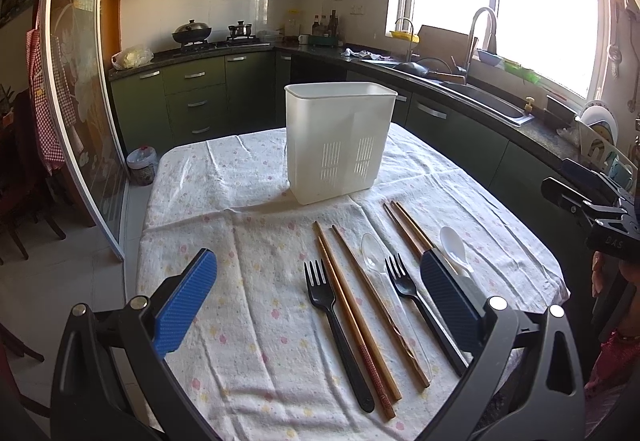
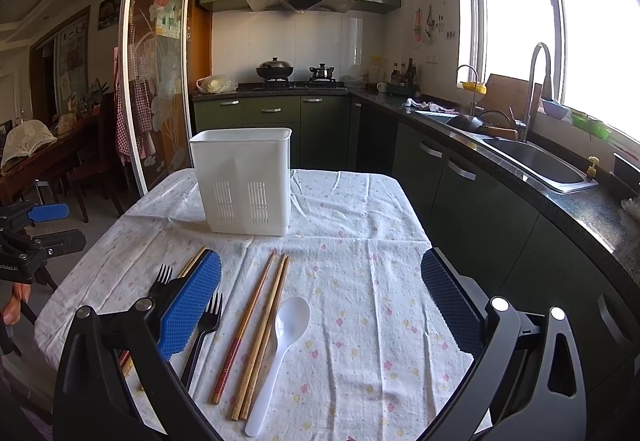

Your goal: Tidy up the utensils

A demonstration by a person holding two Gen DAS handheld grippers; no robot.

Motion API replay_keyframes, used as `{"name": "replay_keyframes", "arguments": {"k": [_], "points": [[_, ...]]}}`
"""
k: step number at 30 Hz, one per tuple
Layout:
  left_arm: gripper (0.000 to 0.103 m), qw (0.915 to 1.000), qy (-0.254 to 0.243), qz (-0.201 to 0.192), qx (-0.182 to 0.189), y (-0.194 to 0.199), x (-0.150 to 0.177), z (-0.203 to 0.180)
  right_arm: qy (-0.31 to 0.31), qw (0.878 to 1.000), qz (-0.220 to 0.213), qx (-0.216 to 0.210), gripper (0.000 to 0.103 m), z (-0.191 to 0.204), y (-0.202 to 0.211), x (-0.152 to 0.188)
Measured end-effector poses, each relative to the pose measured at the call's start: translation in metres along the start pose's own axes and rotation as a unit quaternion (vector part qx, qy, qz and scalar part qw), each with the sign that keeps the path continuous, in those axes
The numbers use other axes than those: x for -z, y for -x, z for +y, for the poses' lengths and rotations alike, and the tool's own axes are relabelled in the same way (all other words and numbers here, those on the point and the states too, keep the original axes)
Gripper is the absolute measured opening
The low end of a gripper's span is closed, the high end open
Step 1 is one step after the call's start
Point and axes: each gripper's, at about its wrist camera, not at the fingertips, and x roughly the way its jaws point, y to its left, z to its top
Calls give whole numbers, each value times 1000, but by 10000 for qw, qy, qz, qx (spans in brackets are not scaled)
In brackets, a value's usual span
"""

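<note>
A white plastic utensil holder point(image 1: 339, 140) stands upright on the cloth-covered table point(image 1: 240, 177); it also shows in the right wrist view point(image 2: 244, 181). In front of it lie two black forks point(image 1: 334, 325) point(image 1: 420, 305), several wooden chopsticks point(image 1: 352, 313), a clear spoon point(image 1: 374, 251) and a white spoon point(image 2: 280, 353). My left gripper point(image 1: 318, 281) is open and empty above the near table edge. My right gripper point(image 2: 320, 289) is open and empty above the chopsticks point(image 2: 256, 325) and white spoon. A fork point(image 2: 202, 333) lies by its left finger.
Green kitchen cabinets and a dark counter with a sink point(image 2: 536, 161) run along the right. A stove with pots point(image 2: 296, 75) is at the back. A glass sliding door point(image 2: 156, 81) stands at the left. The right gripper's body shows at the left view's right edge point(image 1: 592, 209).
</note>
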Motion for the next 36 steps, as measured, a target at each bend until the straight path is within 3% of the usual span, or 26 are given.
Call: {"name": "replay_keyframes", "arguments": {"k": [4,9,13,17,19,21,22,25,32,36], "points": [[97,9997,52,203,119,-4,-4,2,-19,10000,64,-47,99,-2,-2,1],[97,9954,429,819,242,-19,-19,10,-243,9985,461,-171,99,-11,-13,0],[97,9805,613,1743,667,-48,-25,7,-425,9941,878,-471,99,-19,-26,0],[97,9698,302,2347,588,-74,-23,-15,-805,9828,1397,-904,99,-29,-38,2],[97,9606,331,2681,659,-88,-19,-19,-900,9782,1579,-1009,99,-32,-41,4],[83,9502,526,3006,629,-101,-13,-17,-884,9784,1615,-938,99,-32,-39,6],[67,9443,612,3185,548,-108,-11,-14,-878,9791,1599,-903,99,-33,-38,6],[49,9324,800,3509,338,-125,0,-6,-949,9785,1585,-921,99,-35,-35,8],[30,9132,1074,3931,-54,-150,21,9,-895,9766,1686,-993,99,-30,-40,10],[26,9155,1052,3881,-147,-152,20,9,-804,9771,1704,-989,99,-23,-41,9]]}}
